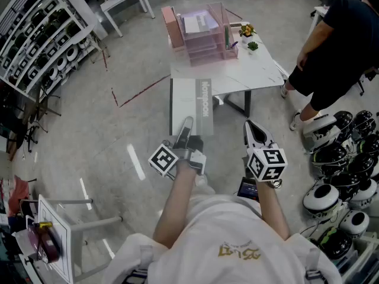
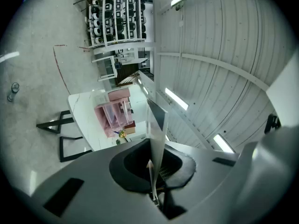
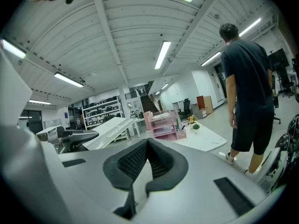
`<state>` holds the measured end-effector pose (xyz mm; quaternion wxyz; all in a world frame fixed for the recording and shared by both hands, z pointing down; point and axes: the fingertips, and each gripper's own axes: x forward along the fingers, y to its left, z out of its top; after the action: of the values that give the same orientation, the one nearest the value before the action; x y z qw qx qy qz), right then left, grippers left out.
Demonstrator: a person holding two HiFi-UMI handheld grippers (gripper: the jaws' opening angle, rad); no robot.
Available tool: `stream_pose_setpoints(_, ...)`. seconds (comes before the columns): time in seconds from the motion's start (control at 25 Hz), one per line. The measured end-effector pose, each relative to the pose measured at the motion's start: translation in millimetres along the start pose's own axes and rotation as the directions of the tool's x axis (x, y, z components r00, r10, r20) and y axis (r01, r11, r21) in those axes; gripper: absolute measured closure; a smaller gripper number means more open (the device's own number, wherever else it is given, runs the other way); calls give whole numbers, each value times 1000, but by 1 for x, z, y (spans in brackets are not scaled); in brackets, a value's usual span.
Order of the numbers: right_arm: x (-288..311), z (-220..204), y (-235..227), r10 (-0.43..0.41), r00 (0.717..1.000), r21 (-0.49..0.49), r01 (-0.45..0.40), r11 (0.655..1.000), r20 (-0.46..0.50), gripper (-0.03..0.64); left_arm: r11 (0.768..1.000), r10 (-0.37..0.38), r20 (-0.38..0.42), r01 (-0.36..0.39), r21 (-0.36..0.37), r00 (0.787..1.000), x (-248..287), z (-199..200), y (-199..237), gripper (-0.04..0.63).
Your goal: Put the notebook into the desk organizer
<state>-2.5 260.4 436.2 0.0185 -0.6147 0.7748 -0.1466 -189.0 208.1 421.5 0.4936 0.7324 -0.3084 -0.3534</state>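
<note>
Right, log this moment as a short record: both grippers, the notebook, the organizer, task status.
left gripper: shut on the near edge of the flat grey notebook
right gripper: shut, nothing between its jaws
notebook: held in the air, its far end toward the white table
organizer: pink tiered plastic desk organizer stands on the table, small potted plants beside it
bystander: person in black clothing stands to the right of the table
task status: notebook not yet in the organizer
</note>
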Motion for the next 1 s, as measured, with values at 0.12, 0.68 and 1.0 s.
stream_pose_setpoints(0.12, -5, 0, -2, 11, 1000, -1, -11, 1000, -3, 606, 1000, 1, 4, -1, -2, 1000, -3, -7, -3, 572)
stream_pose_setpoints(0.68, -40, -3, -42, 12, 1000, 47, -12, 999, -2, 606, 1000, -15, 61, 15, -5, 998, -11, -49, -20, 572)
stream_pose_setpoints(1.0, -12, -7, -59, 26, 999, 57, -25, 998, -32, 606, 1000, -6, 77, 7, -15, 997, 16, -42, -5, 572)
